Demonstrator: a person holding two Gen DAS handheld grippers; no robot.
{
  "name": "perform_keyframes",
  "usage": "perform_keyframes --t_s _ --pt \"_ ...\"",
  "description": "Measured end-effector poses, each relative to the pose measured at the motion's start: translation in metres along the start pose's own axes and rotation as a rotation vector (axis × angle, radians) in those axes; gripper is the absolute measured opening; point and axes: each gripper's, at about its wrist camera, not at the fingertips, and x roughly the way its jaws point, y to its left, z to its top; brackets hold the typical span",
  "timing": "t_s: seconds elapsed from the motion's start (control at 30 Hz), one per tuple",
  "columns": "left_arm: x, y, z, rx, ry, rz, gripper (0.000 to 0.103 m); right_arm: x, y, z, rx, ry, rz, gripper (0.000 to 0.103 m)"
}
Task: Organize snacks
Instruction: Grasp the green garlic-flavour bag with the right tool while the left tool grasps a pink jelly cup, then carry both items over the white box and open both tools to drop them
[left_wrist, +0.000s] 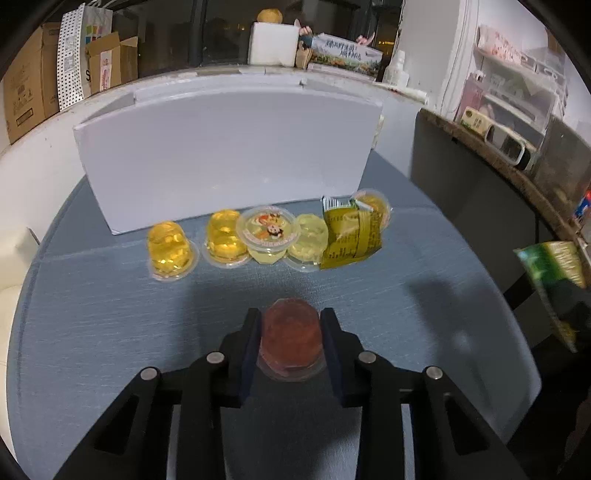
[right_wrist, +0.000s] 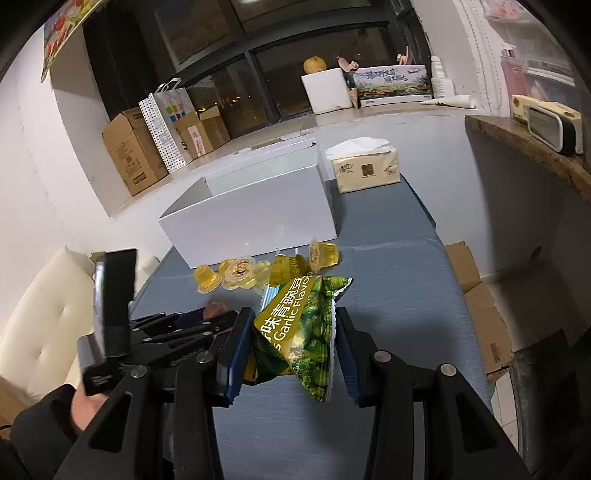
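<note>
Left gripper (left_wrist: 291, 338) is pinching the red jelly cup (left_wrist: 290, 334), its fingers pressed on both sides; the cup is sitting on the desk (left_wrist: 110, 314). Right gripper (right_wrist: 293, 343) is holding the green pea bag (right_wrist: 295, 332) above the desk, fingers clamped on its edges. Step in hand, as I judge it: collecting snacks for the white box (left_wrist: 221, 158). Ahead of the left fingers, a row of yellow jelly cups (left_wrist: 225, 238) and a small packet (left_wrist: 349, 232) is lying against the box wall. Next move probably calls for lifting over that wall. Open desk lies around the fingers; the right desk edge is near.
</note>
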Motion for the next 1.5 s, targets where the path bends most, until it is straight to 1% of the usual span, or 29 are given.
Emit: perform_keyframes --t_s 0.17,0.3,0.43,0.53,0.57,0.6,0.67,0.8,0.9,0.97,1.03,1.07,1.1,1.13,1.17,1.23,1.3,1.37,1.43,1.5 --pt "-0.035 0.009 0.005 -0.002 -0.058 -0.029 0.036 0.008 0.006 0.003 -0.006 0.008 0.022 0.047" --pt "-0.07 0.024 0.018 -0.007 -0.131 -0.038 0.036 0.015 0.017 0.013 -0.024 0.004 0.038 0.047" --pt "-0.09 0.037 0.046 -0.003 -0.193 -0.015 0.036 0.027 0.033 0.041 -0.054 -0.016 0.071 0.047" --pt "-0.098 0.052 0.081 0.0 -0.242 0.011 0.036 0.039 0.046 0.072 -0.077 -0.045 0.093 0.047" --pt "-0.1 0.057 0.093 0.0 -0.256 0.015 0.036 0.046 0.051 0.088 -0.084 -0.059 0.11 0.047" --pt "-0.1 0.062 0.106 0.005 -0.265 0.023 0.036 0.051 0.054 0.098 -0.089 -0.064 0.122 0.047" --pt "-0.095 0.072 0.13 0.006 -0.27 0.033 0.036 0.067 0.06 0.123 -0.096 -0.069 0.116 0.047" --pt "-0.073 0.086 0.17 0.015 -0.26 0.053 0.036 0.103 0.066 0.164 -0.108 -0.063 0.108 0.047" --pt "-0.052 0.098 0.188 0.004 -0.24 0.054 0.036 0.131 0.065 0.185 -0.118 -0.045 0.093 0.047" --pt "-0.037 0.1 0.193 0.01 -0.218 0.075 0.037 0.146 0.062 0.193 -0.112 -0.019 0.077 0.047" --pt "-0.024 0.102 0.192 0.013 -0.195 0.096 0.037 0.159 0.058 0.195 -0.1 0.003 0.075 0.048" --pt "-0.015 0.105 0.192 0.003 -0.176 0.102 0.04 0.165 0.056 0.196 -0.095 0.014 0.072 0.051" --pt "-0.008 0.107 0.192 -0.007 -0.157 0.109 0.048 0.171 0.054 0.197 -0.088 0.03 0.063 0.071" --pt "-0.001 0.11 0.191 -0.018 -0.13 0.123 0.075 0.174 0.052 0.197 -0.08 0.042 0.05 0.085" --pt "0.003 0.112 0.189 -0.024 -0.128 0.122 0.102 0.175 0.049 0.196 -0.067 0.037 0.041 0.098" --pt "0.004 0.114 0.184 -0.025 -0.14 0.096 0.103 0.172 0.044 0.194 -0.049 0.023 0.042 0.098" --pt "0.004 0.115 0.18 -0.03 -0.127 0.096 0.103 0.171 0.038 0.192 -0.03 0.036 0.032 0.099" --pt "-0.001 0.115 0.177 -0.028 -0.137 0.098 0.103 0.166 0.035 0.191 -0.017 0.031 0.027 0.099" --pt "-0.007 0.115 0.174 -0.03 -0.139 0.098 0.103 0.155 0.033 0.19 -0.014 0.008 0.028 0.103" --pt "-0.017 0.113 0.172 -0.027 -0.152 0.1 0.103 0.139 0.034 0.188 -0.033 -0.025 0.025 0.103"
